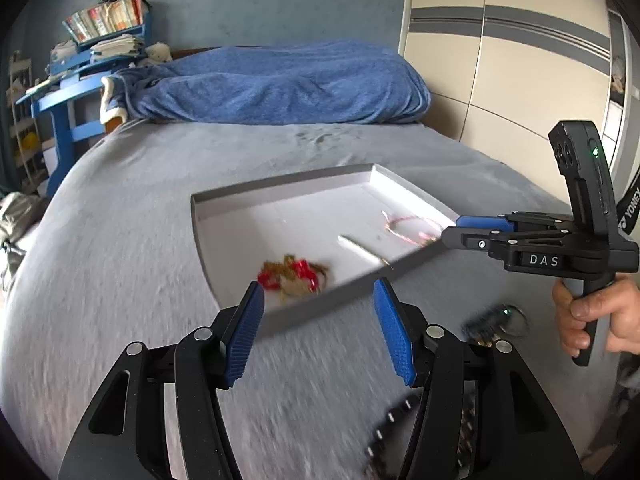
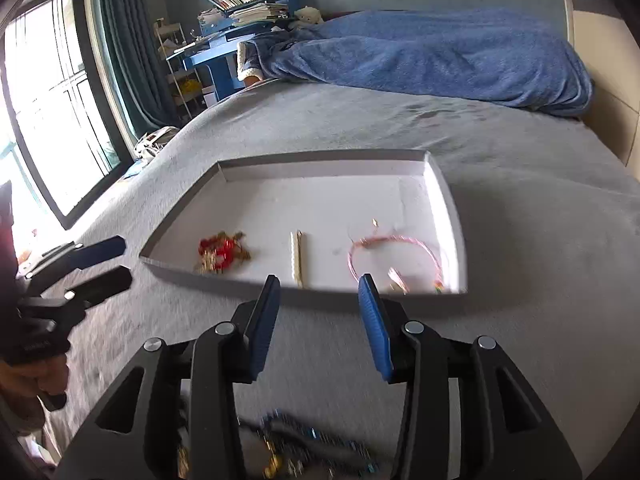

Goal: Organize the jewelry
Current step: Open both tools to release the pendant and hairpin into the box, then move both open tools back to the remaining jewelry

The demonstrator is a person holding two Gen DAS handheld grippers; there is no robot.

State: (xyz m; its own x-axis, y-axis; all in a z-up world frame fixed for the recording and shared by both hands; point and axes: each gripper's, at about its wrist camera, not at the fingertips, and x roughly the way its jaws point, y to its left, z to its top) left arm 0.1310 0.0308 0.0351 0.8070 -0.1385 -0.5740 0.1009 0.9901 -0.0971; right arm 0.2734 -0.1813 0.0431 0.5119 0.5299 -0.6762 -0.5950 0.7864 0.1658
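Note:
A shallow white tray (image 2: pixel 448 204) lies on the grey bed. In it lie a red and gold jewelry piece (image 2: pixel 220 254), a pale stick-like piece (image 2: pixel 298 256) and a pink cord bracelet (image 2: pixel 394 252). These also show in the left wrist view: tray (image 1: pixel 280 196), red piece (image 1: pixel 292 276), stick (image 1: pixel 362 250), pink bracelet (image 1: pixel 408 228). My left gripper (image 1: pixel 318 320) is open and empty just before the tray's near edge. My right gripper (image 2: pixel 318 314) is open and empty before the tray. Dark and gold jewelry (image 2: pixel 304 448) lies loose on the bed under it.
A blue blanket (image 2: pixel 440 56) is heaped at the bed's far end. A blue desk with books (image 2: pixel 240 4) stands beyond the bed, a window (image 2: pixel 48 100) at left, wardrobe doors (image 1: pixel 500 64) at right. More dark jewelry (image 1: pixel 492 320) lies on the bed near the right hand.

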